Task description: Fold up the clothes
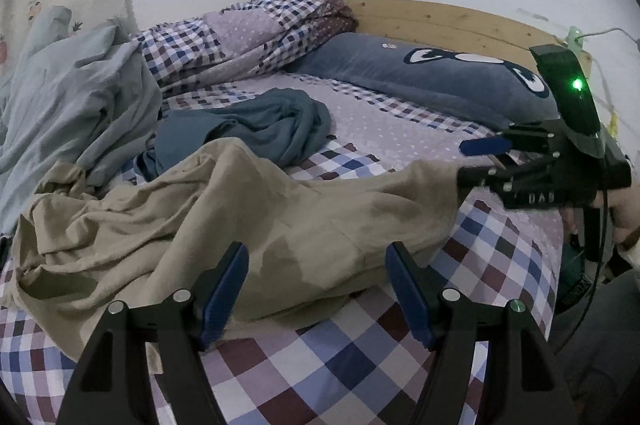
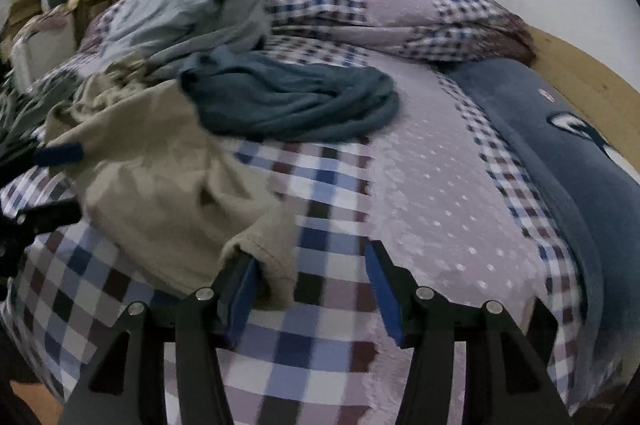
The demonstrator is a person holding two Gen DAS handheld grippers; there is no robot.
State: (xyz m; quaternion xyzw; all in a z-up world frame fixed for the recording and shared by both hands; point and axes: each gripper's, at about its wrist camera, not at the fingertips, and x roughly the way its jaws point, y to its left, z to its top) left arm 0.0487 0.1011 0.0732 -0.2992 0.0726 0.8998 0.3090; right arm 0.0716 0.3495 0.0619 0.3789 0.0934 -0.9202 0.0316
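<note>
Both the left gripper and right gripper gape wide over the crumpled beige garment near the bed's front edge

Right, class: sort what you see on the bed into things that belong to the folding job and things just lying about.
Job:
tan garment
teal garment
pale blue garment
left gripper
right gripper

Lying about:
pillow
quilt
bedsheet
headboard
</note>
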